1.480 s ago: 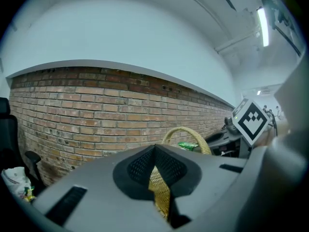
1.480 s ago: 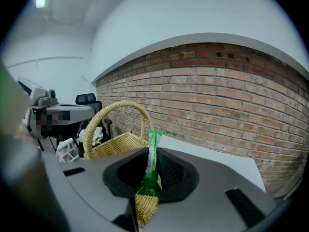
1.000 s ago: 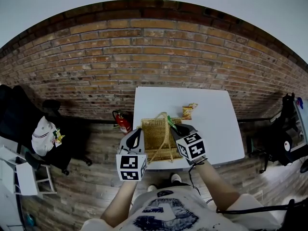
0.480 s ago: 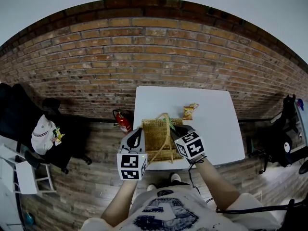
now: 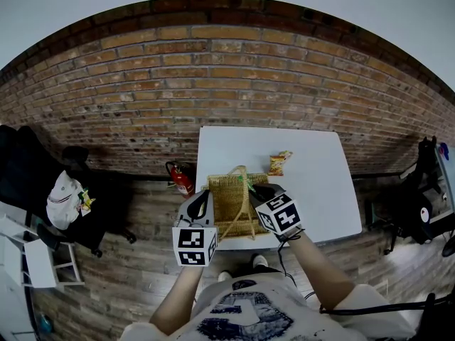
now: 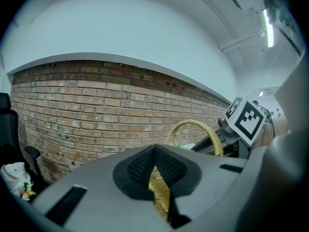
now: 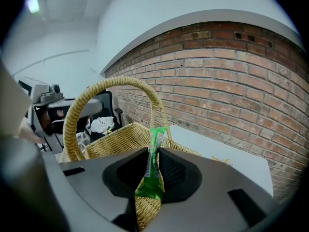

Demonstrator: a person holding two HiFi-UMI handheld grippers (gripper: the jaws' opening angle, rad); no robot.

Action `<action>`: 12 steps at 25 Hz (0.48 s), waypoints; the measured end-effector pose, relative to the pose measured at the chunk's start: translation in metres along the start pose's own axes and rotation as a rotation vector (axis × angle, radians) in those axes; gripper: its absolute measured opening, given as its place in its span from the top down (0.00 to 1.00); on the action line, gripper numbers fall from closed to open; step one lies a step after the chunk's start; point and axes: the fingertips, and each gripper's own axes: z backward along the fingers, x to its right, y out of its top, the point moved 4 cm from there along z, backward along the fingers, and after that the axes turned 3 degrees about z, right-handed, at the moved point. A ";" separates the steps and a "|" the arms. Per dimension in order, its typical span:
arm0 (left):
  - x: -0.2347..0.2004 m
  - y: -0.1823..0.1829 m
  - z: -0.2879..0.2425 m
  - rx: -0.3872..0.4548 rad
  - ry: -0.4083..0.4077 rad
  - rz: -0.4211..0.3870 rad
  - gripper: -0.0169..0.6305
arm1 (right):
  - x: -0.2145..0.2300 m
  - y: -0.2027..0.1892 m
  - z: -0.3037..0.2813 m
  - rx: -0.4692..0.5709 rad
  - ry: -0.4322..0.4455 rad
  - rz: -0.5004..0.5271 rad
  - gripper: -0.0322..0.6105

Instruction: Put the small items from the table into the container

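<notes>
If the green sachet (image 7: 153, 151), pinched in the nearly closed jaws of the right gripper (image 7: 153, 170) over the basket (image 7: 116, 137), is let go early, it could be snagged on the arched handle (image 7: 113, 81) or dropped outside. The basket rim is clamped between the jaws of the left gripper (image 6: 157, 173); a yellow packet (image 5: 279, 163) is seen on the counter (image 5: 320, 183) beyond

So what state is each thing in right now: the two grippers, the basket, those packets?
Left gripper: shut on the wicker basket, at its rim.
Right gripper: shut on the green packet.
Green packet: held upright over the basket, not yet dropped.
Wicker basket: standing on the table, handle up.
Yellow packet: lying on the table beside the basket, untouched.
</notes>
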 end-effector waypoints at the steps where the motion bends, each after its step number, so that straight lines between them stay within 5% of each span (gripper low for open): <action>1: 0.001 -0.001 0.000 -0.002 0.000 0.000 0.90 | 0.000 0.000 0.000 0.001 0.000 0.001 0.84; 12: 0.002 -0.002 0.007 -0.004 0.008 0.001 0.90 | -0.001 -0.003 0.006 0.012 0.001 -0.013 0.84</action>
